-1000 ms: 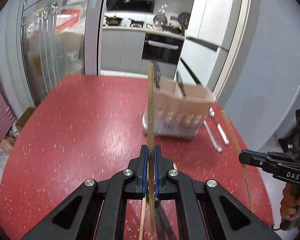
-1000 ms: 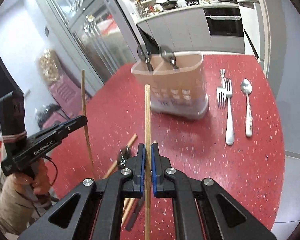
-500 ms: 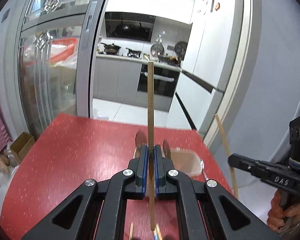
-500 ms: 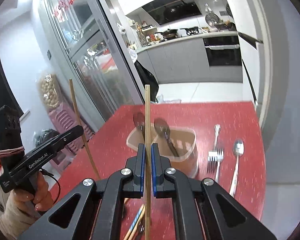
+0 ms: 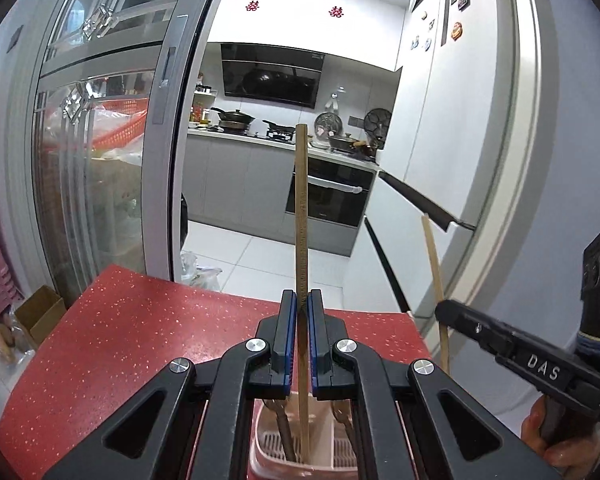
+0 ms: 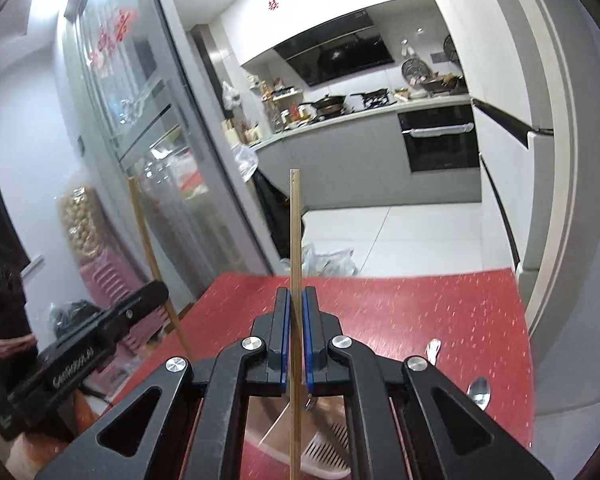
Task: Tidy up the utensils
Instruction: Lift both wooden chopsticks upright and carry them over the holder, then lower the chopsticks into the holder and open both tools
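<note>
Two chopsticks held upright over the pink utensil holder on the red table.

The left gripper (image 5: pixel 301 300) is seen clamped on a wooden chopstick (image 5: pixel 301 208); its lower end runs down into the utensil holder (image 5: pixel 268 440), whose base is cut off by the frame edge. Dark handles inside the holder are half hidden behind the fingers and hard to identify. The right gripper (image 6: pixel 295 296) is likewise closed on a second chopstick (image 6: pixel 295 232), its tip lost at the bottom edge above the holder (image 6: pixel 320 452). Only the right wrist view shows a spoon (image 6: pixel 478 392) on the table (image 6: pixel 440 304) and a partly hidden utensil (image 6: pixel 433 350) beside it. Each view catches the opposite gripper at its margin.
</note>
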`<state>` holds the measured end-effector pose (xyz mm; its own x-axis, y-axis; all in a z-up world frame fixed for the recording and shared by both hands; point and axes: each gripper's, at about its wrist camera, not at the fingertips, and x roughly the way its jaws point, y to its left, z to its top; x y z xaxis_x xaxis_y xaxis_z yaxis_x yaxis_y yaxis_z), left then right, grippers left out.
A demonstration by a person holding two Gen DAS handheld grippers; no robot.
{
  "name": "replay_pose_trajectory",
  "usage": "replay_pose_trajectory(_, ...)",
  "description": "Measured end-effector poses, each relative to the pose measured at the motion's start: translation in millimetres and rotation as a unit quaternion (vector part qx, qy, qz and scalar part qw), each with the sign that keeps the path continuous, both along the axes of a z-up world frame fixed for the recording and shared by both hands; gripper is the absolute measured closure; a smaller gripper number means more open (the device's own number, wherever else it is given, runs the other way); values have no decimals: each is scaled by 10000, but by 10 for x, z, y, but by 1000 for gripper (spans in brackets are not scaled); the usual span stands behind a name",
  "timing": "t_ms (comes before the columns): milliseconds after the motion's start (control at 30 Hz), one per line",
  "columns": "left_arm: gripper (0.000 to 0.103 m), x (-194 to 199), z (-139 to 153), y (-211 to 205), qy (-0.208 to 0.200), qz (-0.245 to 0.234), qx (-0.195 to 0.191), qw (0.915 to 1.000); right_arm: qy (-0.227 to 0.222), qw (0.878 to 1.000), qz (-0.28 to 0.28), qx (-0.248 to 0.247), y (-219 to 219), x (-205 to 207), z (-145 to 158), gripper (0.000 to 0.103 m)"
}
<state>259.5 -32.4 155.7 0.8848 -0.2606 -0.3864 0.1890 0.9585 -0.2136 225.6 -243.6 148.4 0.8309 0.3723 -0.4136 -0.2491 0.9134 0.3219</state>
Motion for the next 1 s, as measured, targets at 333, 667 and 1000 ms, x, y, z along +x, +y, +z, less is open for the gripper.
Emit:
replay_pose_trajectory(333, 72, 188, -293, -50, 4, 154, 43, 9999, -417, 9981, -152, -423, 171, 394, -259, 97)
replay_pose_trajectory(667, 72, 208, -637, -134, 176, 163, 233, 9994, -486, 9944, 5, -934, 289, 321, -632, 97)
replay_pose_trajectory(1000, 72, 101, -790, -225, 333, 154, 576, 9977, -304, 9934, 228, -1078, 305, 124, -834, 97)
